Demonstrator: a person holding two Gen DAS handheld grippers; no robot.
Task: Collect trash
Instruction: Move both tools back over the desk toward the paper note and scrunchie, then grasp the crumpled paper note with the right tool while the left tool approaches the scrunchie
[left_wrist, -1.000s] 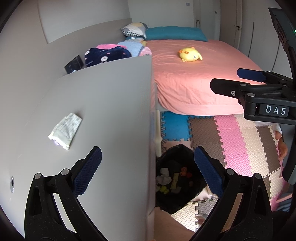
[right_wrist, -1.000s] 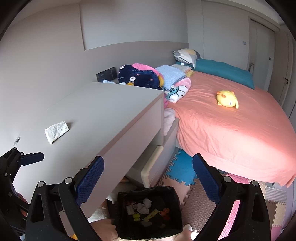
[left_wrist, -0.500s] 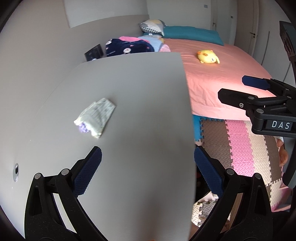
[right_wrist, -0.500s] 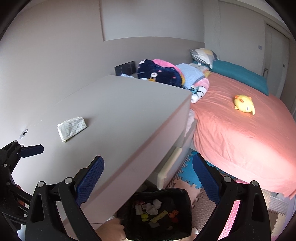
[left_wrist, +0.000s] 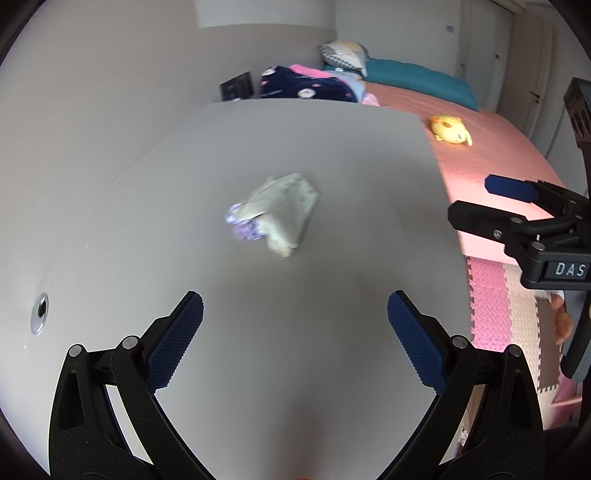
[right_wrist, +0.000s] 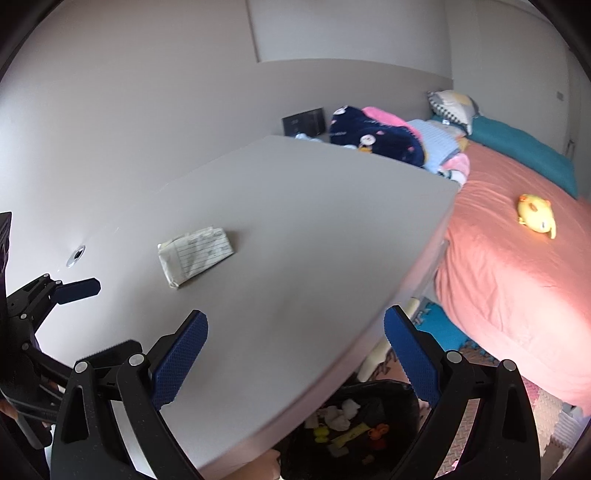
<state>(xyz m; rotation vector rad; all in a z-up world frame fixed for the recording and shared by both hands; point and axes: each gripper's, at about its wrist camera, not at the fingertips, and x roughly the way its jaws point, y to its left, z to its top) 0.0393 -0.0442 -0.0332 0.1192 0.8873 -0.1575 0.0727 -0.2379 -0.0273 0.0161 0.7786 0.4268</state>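
A crumpled piece of lined paper (left_wrist: 279, 214) lies on the grey desk top (left_wrist: 332, 155); it also shows in the right wrist view (right_wrist: 195, 254). My left gripper (left_wrist: 294, 341) is open and empty above the desk, a short way in front of the paper. My right gripper (right_wrist: 295, 360) is open and empty over the desk's right edge, above a black trash bag (right_wrist: 354, 428) on the floor that holds several scraps. The right gripper shows in the left wrist view (left_wrist: 517, 210).
A bed with a pink sheet (right_wrist: 517, 266) stands right of the desk, with a yellow plush toy (right_wrist: 537, 216) and piled clothes (right_wrist: 376, 136). A cable hole (left_wrist: 40, 314) sits in the desk at the left. Foam mats (left_wrist: 495, 302) cover the floor.
My left gripper has swung left from over the trash bag to over the desk and come closer to the paper. The right gripper has shifted left toward the desk too.
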